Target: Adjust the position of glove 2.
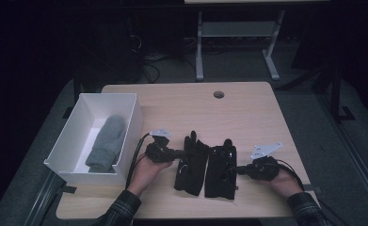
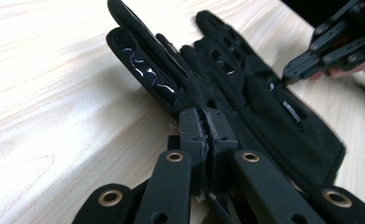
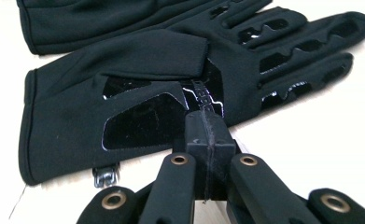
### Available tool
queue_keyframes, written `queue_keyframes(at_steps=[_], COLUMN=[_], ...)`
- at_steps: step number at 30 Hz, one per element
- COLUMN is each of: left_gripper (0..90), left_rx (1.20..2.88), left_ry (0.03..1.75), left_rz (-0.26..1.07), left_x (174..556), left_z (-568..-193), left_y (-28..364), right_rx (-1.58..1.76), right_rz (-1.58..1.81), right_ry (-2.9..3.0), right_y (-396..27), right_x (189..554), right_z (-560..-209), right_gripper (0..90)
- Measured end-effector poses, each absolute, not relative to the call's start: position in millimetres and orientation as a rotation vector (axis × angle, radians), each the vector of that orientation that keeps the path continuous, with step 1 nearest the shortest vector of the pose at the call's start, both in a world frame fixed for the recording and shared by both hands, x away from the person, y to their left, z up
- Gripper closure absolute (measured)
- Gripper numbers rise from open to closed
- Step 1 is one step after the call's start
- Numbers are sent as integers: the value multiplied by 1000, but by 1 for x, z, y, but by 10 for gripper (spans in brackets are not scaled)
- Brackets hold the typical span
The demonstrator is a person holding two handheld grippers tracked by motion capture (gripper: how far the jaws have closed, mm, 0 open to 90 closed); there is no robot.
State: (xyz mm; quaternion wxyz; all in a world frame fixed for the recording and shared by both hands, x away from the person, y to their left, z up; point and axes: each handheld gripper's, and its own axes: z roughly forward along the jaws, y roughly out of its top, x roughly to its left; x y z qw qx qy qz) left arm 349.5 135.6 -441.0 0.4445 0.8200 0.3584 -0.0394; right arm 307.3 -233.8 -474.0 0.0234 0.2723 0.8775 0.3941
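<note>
Wooden table (image 1: 247,108) in a dark room, two black gloves side by side near its front edge.
Left glove (image 1: 191,162) is pinched at its edge by the left gripper (image 1: 178,153); right glove (image 1: 221,170) meets the right gripper (image 1: 238,168), jaws pressed together. White box (image 1: 134,117) at left holds a grey mitten (image 1: 106,143).

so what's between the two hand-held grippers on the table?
Two black gloves lie side by side on the wooden table between the left hand-held gripper and right hand-held gripper, per the high view.
</note>
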Motion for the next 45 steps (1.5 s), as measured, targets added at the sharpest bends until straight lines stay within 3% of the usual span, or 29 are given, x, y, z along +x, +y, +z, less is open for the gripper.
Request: queue_keyframes(at_steps=[20, 45], left_gripper=[873, 874], left_rx=[1927, 2002], left_ry=[824, 777], left_rz=[-163, -188], left_x=[351, 344], left_z=[-421, -425], left_y=[135, 115], right_rx=[755, 646], right_rz=[1276, 1297], right_ry=[2728, 2760], right_y=[-190, -130], right_x=[310, 312], right_z=[-473, -475], right_gripper=[900, 900])
